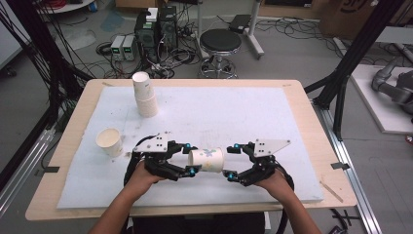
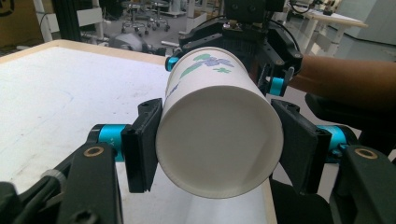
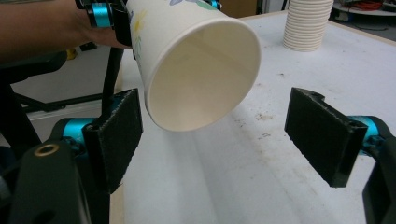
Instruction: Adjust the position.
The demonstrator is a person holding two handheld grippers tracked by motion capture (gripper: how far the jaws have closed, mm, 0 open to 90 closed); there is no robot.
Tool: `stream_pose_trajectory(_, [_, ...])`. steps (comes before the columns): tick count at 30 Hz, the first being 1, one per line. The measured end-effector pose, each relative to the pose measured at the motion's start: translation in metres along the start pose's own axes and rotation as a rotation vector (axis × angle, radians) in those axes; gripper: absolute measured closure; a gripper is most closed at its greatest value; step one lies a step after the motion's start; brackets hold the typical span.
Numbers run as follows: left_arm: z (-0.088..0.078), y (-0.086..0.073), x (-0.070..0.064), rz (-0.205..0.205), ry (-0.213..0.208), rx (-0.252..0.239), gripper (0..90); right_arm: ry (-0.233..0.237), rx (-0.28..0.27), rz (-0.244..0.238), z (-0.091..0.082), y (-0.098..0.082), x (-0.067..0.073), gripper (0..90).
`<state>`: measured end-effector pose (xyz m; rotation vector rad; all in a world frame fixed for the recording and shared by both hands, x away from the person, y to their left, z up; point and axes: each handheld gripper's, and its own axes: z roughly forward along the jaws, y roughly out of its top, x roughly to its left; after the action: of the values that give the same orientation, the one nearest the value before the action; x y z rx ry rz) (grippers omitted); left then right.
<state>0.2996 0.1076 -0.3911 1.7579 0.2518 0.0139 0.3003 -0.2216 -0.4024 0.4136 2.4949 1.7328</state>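
Paper cup (image 1: pixel 206 159) sits lower centre of the high view, on its side in the air, just above the white table cover (image 1: pixel 234 112). Left gripper (image 1: pixel 187 158) is clamped on its base end, so the mouth faces the right gripper (image 1: pixel 234 161). That one stands wide open around the rim, holding nothing, likely lined up for a handover. Cup stack (image 1: pixel 144 95) upper left, lone cup (image 1: pixel 109 141) at left, both untouched.

A paper cup (image 1: pixel 206 159) lies sideways between the left gripper (image 1: pixel 189 158) and right gripper (image 1: pixel 232 161).
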Motion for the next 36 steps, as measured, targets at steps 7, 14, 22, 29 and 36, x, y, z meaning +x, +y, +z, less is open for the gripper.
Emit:
stream_pose_trajectory(7, [0.000,0.001,-0.001,0.013,-0.012,-0.009,37.3,0.033,-0.005,-0.006,0.002,0.000,0.002,19.8])
stream_pose_trajectory(14, [0.004,0.001,-0.003,0.019,-0.047,-0.021,37.3,0.065,-0.009,-0.008,0.007,0.002,0.003,19.8])
stream_pose_trajectory(22, [0.009,-0.001,-0.003,-0.006,-0.097,-0.053,37.3,0.116,-0.036,-0.019,0.011,0.004,0.004,20.3])
stream_pose_trajectory(29, [0.010,-0.003,-0.003,-0.004,-0.109,-0.063,37.3,0.137,-0.070,-0.042,0.008,0.004,0.005,28.5])
stream_pose_trajectory(36, [0.011,-0.008,-0.003,-0.015,-0.098,-0.029,36.1,0.129,-0.084,-0.055,0.006,0.005,0.005,34.1])
